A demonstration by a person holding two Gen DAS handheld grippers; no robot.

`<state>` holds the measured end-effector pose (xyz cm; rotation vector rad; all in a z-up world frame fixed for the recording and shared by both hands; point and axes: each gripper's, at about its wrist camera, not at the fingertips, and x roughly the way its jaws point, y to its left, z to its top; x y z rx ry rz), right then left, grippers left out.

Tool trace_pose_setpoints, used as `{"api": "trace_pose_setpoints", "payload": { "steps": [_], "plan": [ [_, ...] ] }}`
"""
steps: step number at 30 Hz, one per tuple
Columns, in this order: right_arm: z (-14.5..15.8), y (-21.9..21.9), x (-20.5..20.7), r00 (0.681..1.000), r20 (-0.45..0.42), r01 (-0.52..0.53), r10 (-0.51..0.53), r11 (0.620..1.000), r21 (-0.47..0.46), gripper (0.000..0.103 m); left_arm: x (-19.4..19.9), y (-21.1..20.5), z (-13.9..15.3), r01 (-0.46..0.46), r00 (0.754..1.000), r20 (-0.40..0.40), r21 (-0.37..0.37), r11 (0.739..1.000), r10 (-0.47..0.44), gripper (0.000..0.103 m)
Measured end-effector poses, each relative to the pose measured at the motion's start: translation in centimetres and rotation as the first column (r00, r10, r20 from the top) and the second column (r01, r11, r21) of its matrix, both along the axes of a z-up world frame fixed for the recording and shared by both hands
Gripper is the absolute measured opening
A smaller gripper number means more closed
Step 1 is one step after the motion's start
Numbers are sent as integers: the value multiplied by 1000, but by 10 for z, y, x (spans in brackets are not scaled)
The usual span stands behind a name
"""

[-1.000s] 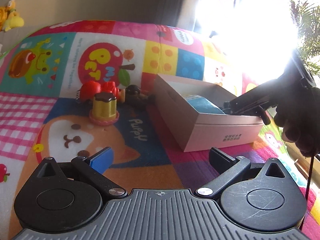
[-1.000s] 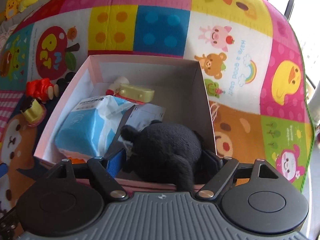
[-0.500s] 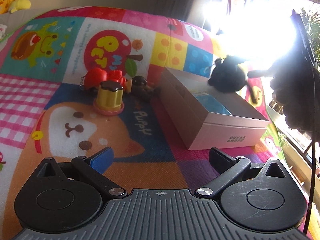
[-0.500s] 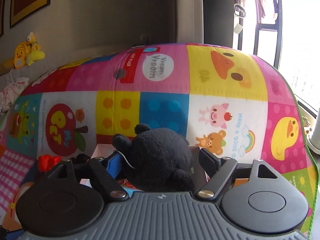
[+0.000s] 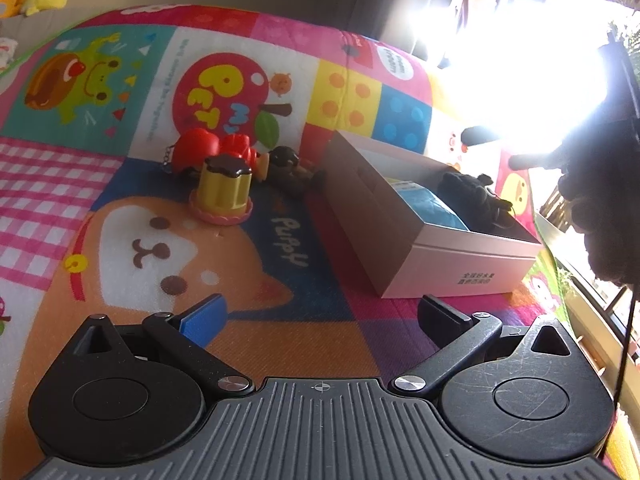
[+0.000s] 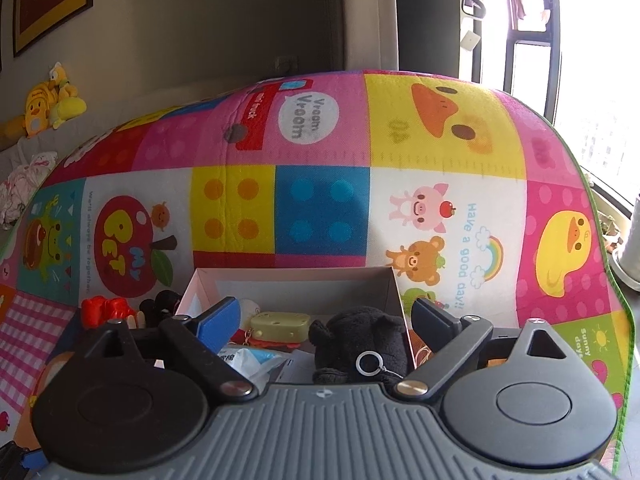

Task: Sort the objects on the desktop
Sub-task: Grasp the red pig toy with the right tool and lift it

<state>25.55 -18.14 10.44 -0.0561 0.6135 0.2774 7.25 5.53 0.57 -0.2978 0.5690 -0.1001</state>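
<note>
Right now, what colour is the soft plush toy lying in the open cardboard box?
Black, clearest in the right wrist view: plush toy inside the box.

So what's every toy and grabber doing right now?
Box: open, no lid.
Black plush: lying inside the box, released.
Blue pack: in the box.
Pudding toy: upright on the mat.
Red toy: on the mat.
Right gripper: opening, empty.
Left gripper: open, empty.
</note>
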Motion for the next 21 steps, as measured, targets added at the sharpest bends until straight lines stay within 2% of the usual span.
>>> {"api": "trace_pose_setpoints", "payload": {
  "steps": [1, 3, 6, 7, 9, 10, 12, 13, 14, 15, 16, 17, 19, 20, 21],
  "plan": [
    [-5, 4, 2, 1000, 2, -3, 3, 1000, -26, 73, 0, 0, 0, -1, 1000, 0, 0, 1000, 1, 103],
    [-23, 11, 11, 1000, -21, 11, -13, 995, -99, 62, 0, 0, 0, 0, 1000, 1, 0, 1000, 0, 103],
    [-52, 2, 29, 982, -167, 72, -89, 992, -104, 61, -1, 1, 1, -2, 1000, 5, 1, 1000, 2, 103],
    [-54, -1, 25, 981, -180, 60, -71, 996, -70, 62, -2, 1, 1, -2, 1000, 7, 3, 1000, 2, 103],
    [-56, -3, 19, 961, -275, 37, -35, 999, 3, 62, -2, 1, 1, -5, 1000, 6, 1, 1000, 5, 103],
    [-56, -1, 14, 960, -281, 18, -12, 1000, 18, 62, -2, 2, 1, -8, 1000, 8, 0, 1000, 8, 103],
    [-49, 8, 4, 974, -225, 4, -10, 1000, -27, 62, -4, 3, 2, -24, 1000, 15, 5, 1000, 24, 103],
    [-42, 14, -3, 986, -165, 6, -15, 999, -52, 63, -5, 4, 3, -39, 999, 23, 16, 999, 38, 103],
    [-35, 20, -8, 994, -108, 6, -14, 997, -75, 66, -6, 4, 4, -55, 998, 32, 30, 998, 54, 103],
    [-27, 27, -14, 998, -58, 0, -5, 996, -87, 74, -8, 4, 6, -79, 996, 46, 55, 995, 77, 103],
    [-19, 36, -19, 999, -24, -24, 22, 996, -82, 81, -9, 5, 9, -117, 992, 62, 101, 988, 111, 103],
    [-12, 45, -24, 998, -13, -66, 65, 996, -66, 83, -10, 6, 11, -161, 986, 71, 158, 974, 151, 103],
    [-5, 70, -30, 987, -29, -160, 159, 986, -41, 84, -11, 9, 13, -267, 964, 76, 290, 919, 256, 103],
    [-3, 86, -31, 977, -49, -211, 209, 977, -27, 84, -11, 16, 13, -312, 949, 73, 329, 891, 305, 103],
    [-4, 99, -31, 966, -72, -251, 249, 968, -13, 84, -11, 23, 12, -336, 940, 58, 333, 881, 337, 103]
  ]
}}
